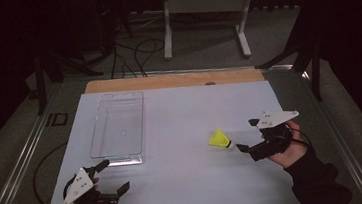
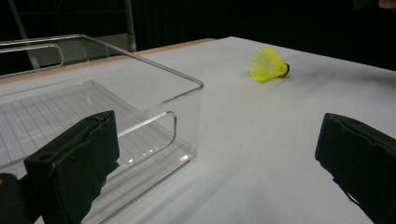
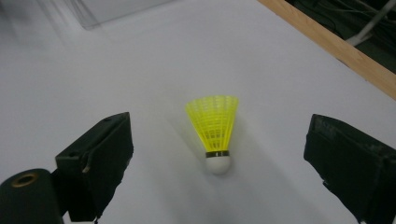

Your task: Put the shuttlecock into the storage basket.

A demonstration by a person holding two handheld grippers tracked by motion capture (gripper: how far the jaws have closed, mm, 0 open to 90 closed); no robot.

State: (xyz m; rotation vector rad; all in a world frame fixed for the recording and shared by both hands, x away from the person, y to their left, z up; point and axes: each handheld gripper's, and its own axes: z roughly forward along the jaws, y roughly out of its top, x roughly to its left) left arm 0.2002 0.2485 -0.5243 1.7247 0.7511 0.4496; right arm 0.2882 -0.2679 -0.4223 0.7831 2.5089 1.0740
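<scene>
Right gripper [image 3: 219, 154]: jaws stand wide apart and hold nothing. In the right gripper view the yellow shuttlecock [image 3: 214, 128] lies on the white table surface [image 3: 140, 70] between the two jaw lines and just ahead of the tips, not touching either. Its white cork end points back toward the gripper; the skirt flares away from it. The long axis therefore runs roughly along the line of approach, tilted slightly, so a closing of the jaws would meet the piece across its width near the cork and lower skirt. Slight blur around the cork makes it hard to say whether the piece is fully at rest.

In the high view the right gripper [image 1: 246, 137] sits just to the right of the shuttlecock [image 1: 220, 139], its jaw tips pointing at it. This is plainly the nearer hand.

Left gripper [image 1: 115, 177]: jaws likewise apart and empty, at the near left corner of the table, well apart from the shuttlecock. From its own view [image 2: 215, 154] the shuttlecock [image 2: 268, 64] lies far off to the upper right.

Clear plastic bin [image 1: 117, 124]: empty, on the left half of the table, its near end just beyond the left gripper.

Judgement: the pick falls to the right hand; a short advance and closure should suffice.
</scene>
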